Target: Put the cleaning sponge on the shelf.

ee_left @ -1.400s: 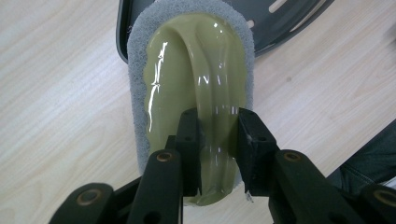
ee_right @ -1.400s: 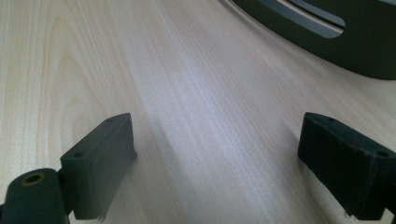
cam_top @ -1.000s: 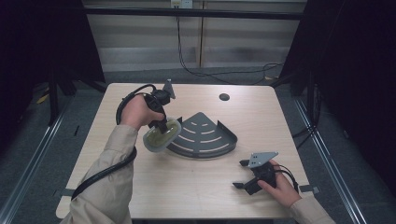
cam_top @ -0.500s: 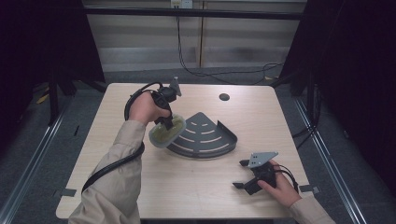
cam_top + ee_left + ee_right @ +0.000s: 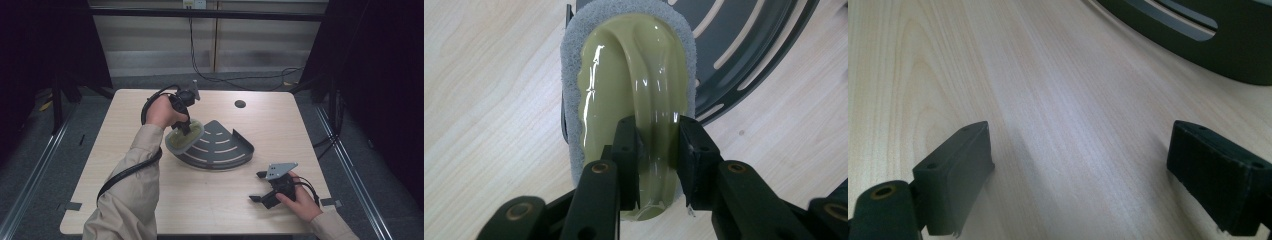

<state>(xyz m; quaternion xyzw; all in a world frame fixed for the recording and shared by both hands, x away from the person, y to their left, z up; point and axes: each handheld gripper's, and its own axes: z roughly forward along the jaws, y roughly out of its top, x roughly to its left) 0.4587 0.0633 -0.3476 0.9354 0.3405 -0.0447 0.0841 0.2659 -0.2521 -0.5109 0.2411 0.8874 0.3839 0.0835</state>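
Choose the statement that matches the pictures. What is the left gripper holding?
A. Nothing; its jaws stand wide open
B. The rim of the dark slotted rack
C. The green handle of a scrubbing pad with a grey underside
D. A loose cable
C: in the left gripper view the left gripper has its jaws pressed on the raised green handle of the scrubbing pad, at the edge of the dark slotted rack.

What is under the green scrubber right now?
Its grey pad lies beneath the green scrubber. Below that, its far end overlaps the dark slotted rack, its near end the table. Whether the pad touches the rack is hidden.
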